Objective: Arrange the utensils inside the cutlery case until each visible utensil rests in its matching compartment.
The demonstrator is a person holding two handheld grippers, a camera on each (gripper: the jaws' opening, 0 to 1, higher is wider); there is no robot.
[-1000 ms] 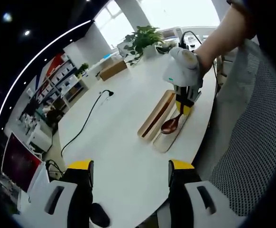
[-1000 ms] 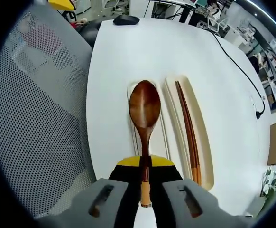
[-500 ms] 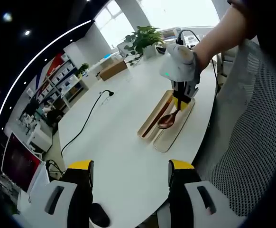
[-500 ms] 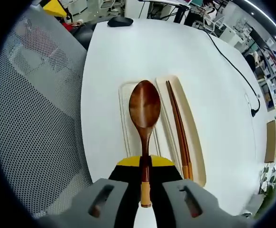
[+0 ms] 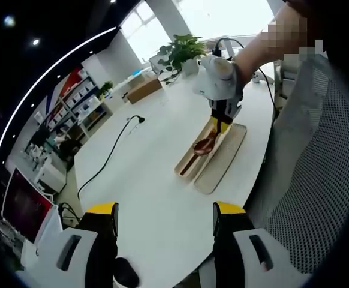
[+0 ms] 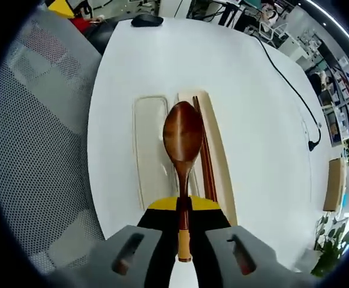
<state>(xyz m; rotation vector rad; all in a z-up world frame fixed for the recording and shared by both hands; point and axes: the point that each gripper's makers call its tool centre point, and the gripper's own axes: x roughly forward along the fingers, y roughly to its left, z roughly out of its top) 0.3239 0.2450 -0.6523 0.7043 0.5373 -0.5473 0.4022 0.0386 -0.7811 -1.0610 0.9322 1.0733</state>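
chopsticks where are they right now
The chopsticks lie in the right-hand compartment of the cutlery case in the right gripper view, just right of the spoon held above them by the right gripper.

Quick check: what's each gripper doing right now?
Left gripper: open, holding nothing, above the white table.
Right gripper: shut on the wooden spoon, held above the cutlery case.
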